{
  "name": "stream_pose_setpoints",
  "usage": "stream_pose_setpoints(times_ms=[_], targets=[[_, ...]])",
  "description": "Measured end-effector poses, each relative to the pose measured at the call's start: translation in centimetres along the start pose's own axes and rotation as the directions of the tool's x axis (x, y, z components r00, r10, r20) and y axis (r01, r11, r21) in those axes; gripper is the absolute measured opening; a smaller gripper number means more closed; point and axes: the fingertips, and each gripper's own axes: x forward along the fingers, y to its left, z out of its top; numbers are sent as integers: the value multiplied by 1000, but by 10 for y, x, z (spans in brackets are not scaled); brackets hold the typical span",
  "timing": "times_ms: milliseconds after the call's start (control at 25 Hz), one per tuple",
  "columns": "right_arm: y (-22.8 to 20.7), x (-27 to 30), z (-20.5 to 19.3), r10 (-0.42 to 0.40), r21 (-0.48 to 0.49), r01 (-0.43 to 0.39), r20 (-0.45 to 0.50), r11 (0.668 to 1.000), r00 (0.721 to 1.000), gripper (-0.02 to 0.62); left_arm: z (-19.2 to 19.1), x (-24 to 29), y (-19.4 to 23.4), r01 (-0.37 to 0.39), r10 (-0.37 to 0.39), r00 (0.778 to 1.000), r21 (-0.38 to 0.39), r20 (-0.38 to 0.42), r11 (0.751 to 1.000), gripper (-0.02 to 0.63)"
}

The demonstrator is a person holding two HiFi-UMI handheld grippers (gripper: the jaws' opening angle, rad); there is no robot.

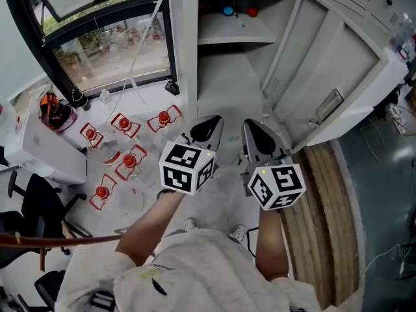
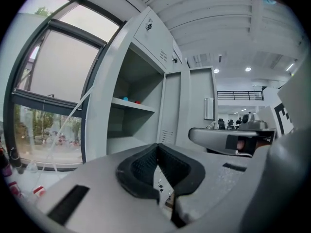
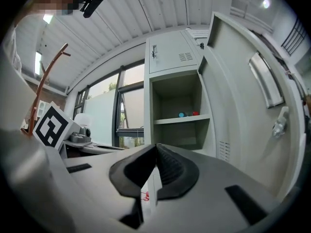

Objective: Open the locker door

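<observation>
Locker door (image 1: 338,64) is standing swung wide open at the right of the grey locker (image 1: 188,44), with its inner face, which is carrying a small block of vent slots low down, turning toward the grippers; a long pale fitting (image 3: 265,79) is sitting on that face, and any print on it is too small to tell. Inside the opened compartment a shelf (image 1: 235,38) is carrying a small blue object (image 1: 227,10) and a small red object (image 1: 251,12) side by side near the back. Above that compartment a smaller upper door (image 3: 172,52) with its own vent slots and a lock is sitting closed. The left gripper (image 1: 207,130) and the right gripper (image 1: 260,135) are hovering side by side in front of the compartment, apart from the door and touching nothing; each one's jaws are lying closed pad against pad with nothing between them. The only print reading clearly is the black-and-white square marker pattern on the left cube (image 1: 187,166) and the right cube (image 1: 276,186). Left of the locker a dark-framed window (image 1: 104,38) is letting in daylight, and red-and-white items (image 1: 123,123) are lying scattered on the pale floor below it
</observation>
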Motion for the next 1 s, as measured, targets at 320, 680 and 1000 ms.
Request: stream_pose_setpoints(times_ms=[320,680,1000], targets=[[28,33,-15,37,26,-36,-26,999,999,3,-2,-18,40,-42,42,999,1,3,999,5],[44,46,-24,35,28,-33,-45,999,998,3,-7,-28,56,-37,37,999,-5,1,999,6],[51,49,-23,24,25,-23,-42,999,999,3,-4,-29,61,-16,16,1000,-1,4,1000,5]])
